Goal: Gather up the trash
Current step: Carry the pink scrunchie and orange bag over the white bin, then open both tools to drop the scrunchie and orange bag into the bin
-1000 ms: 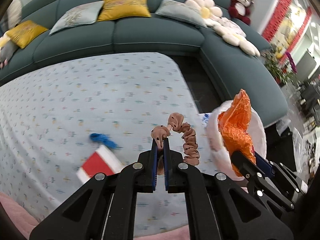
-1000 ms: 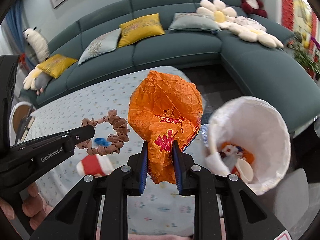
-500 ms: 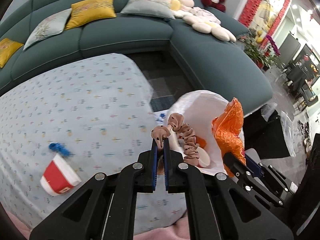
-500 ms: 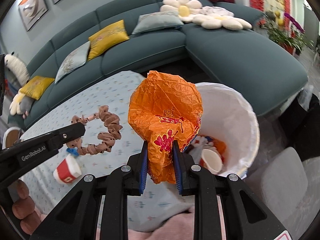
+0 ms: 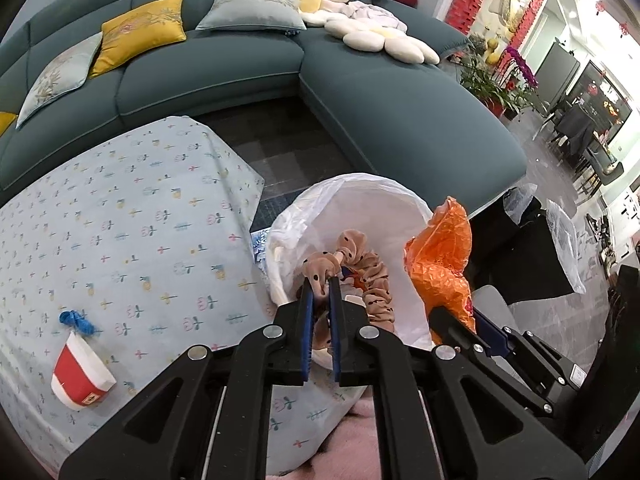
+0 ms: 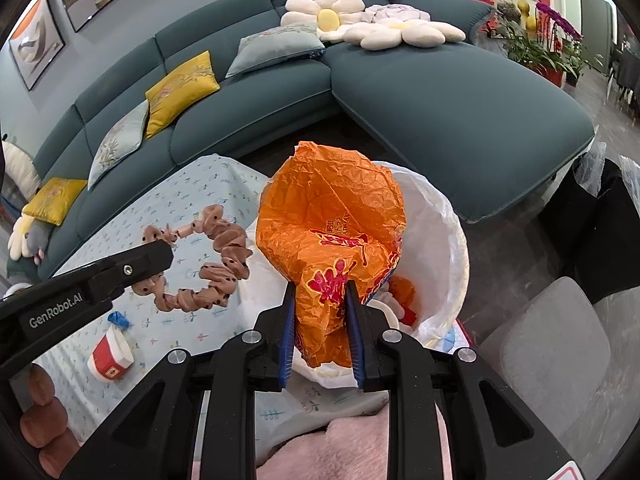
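My left gripper point(image 5: 321, 284) is shut on a tan polka-dot scrunchie point(image 5: 372, 276), which hangs over the mouth of a white-lined trash bin point(image 5: 360, 200). In the right wrist view, the scrunchie point(image 6: 228, 252) dangles at the bin's left rim. My right gripper point(image 6: 320, 286) is shut on a crumpled orange plastic bag point(image 6: 328, 208), held above the bin point(image 6: 448, 232). Some trash lies inside the bin, partly hidden by the bag. A red-and-white paper cup point(image 5: 80, 372) and a blue scrap point(image 5: 78, 322) lie on the flowered tablecloth point(image 5: 120, 220).
A teal corner sofa point(image 5: 208, 72) with cushions runs behind the table and bin. A grey seat point(image 6: 552, 344) stands right of the bin. Dark floor shows between table and sofa. A person's fingers point(image 6: 38, 420) grip the left handle.
Both grippers have swung right, off the table and over the bin, each still holding its item. The cup and blue scrap have fallen behind at the left.
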Action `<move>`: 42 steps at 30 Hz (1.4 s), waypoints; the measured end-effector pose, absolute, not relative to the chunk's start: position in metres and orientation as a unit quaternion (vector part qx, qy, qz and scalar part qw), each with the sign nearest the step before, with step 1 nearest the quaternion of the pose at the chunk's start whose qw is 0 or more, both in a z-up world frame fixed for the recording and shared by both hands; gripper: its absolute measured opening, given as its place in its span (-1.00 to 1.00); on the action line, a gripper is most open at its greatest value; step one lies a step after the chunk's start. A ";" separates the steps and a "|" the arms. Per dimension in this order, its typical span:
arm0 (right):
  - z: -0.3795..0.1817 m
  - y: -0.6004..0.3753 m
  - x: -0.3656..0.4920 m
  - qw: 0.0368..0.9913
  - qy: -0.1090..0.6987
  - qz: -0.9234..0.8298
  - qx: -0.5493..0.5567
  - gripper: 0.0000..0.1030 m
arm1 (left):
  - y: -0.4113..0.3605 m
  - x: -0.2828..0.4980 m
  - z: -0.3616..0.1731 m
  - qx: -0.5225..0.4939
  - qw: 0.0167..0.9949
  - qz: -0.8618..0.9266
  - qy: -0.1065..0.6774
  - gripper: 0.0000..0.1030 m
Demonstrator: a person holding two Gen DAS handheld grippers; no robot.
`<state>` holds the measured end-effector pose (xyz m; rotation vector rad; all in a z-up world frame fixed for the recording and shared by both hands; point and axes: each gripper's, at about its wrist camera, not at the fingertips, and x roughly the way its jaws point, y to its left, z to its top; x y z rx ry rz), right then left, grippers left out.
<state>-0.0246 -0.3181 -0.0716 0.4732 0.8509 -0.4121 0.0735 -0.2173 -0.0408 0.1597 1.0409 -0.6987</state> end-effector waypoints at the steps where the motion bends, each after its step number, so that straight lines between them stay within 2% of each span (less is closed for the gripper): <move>1: -0.072 -0.319 -0.025 0.863 0.406 -0.198 0.227 -0.58 | -0.220 0.074 -0.042 0.074 0.806 -0.327 0.488 -0.82; 6: -0.076 -0.326 -0.025 0.860 0.407 -0.202 0.232 -0.58 | -0.229 0.074 -0.046 0.072 0.807 -0.329 0.485 -0.67; 8: -0.077 -0.329 -0.024 0.859 0.408 -0.204 0.232 -0.57 | -0.231 0.075 -0.047 0.068 0.808 -0.328 0.485 -0.41; 10: -0.078 -0.329 -0.023 0.859 0.408 -0.206 0.232 -0.57 | -0.231 0.076 -0.048 0.066 0.810 -0.324 0.484 -0.28; 18: -0.080 -0.330 -0.019 0.858 0.411 -0.207 0.230 -0.52 | -0.227 0.079 -0.050 0.064 0.815 -0.313 0.484 -0.04; 22: -0.079 -0.328 -0.017 0.859 0.410 -0.208 0.225 -0.45 | -0.218 0.081 -0.051 0.057 0.820 -0.304 0.482 0.12; 27: -0.076 -0.326 -0.012 0.861 0.409 -0.213 0.216 -0.25 | -0.205 0.084 -0.053 0.053 0.823 -0.290 0.485 0.29; 29: -0.074 -0.324 -0.011 0.862 0.407 -0.214 0.213 -0.17 | -0.198 0.085 -0.055 0.051 0.827 -0.279 0.486 0.45; 33: -0.070 -0.321 -0.008 0.864 0.405 -0.218 0.205 -0.02 | -0.185 0.091 -0.057 0.042 0.829 -0.266 0.491 0.50; 42: -0.063 -0.307 0.001 0.869 0.406 -0.208 0.193 -0.01 | -0.153 0.096 -0.060 0.030 0.836 -0.237 0.494 0.61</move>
